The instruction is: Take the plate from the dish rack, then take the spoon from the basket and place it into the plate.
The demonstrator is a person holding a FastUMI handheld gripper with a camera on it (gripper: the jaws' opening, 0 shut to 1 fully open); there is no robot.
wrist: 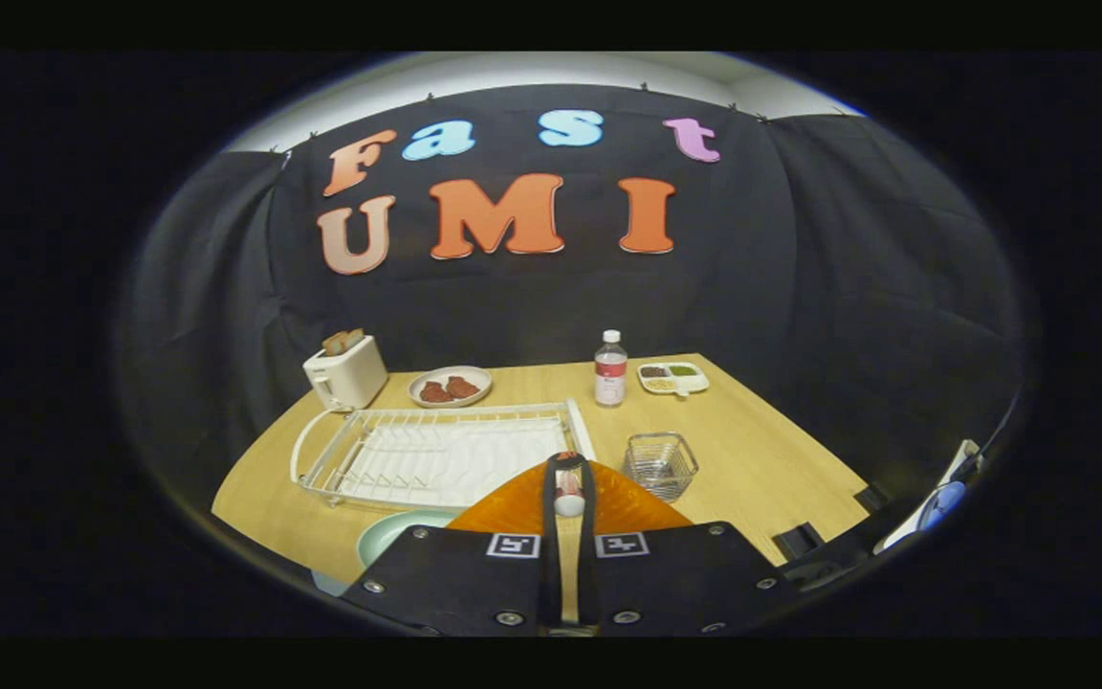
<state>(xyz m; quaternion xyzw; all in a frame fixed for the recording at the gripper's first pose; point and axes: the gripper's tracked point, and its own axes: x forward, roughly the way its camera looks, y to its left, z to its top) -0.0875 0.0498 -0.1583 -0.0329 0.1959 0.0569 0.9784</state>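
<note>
Nearest first: fingers [547,517] of the gripper [566,469] drawn close together, just a thin slit between them, pinching something small, white and reddish near the tips. Most likely the spoon [567,493], seen end-on, so can't really call its long axis from here. Two little square black-and-white tags on the gripper body, no readable writing on them. Orange wedge-shaped thing [623,505] right behind the fingers, touching or overlapping them in view, can't tell what it is.

Key relation for the next move: pale green plate [396,533] flat on the tabletop [761,459], just left of the fingers and a bit below the tips, tucked against the near edge of the dish rack [436,459]. So, at a guess, a short swing left and down to drop the spoon in. Small risk of clipping the rack edge on the way.

Further out: rack with no dishes in it, so plate step looks done. Wire basket [661,466] just right of the fingertips, looks empty too.

Far side of the tabletop: white toaster [345,373] with bread in it, dish with brownish food [450,387], water bottle [610,368] with a red label too small to read, divided snack tray [673,377]
</note>
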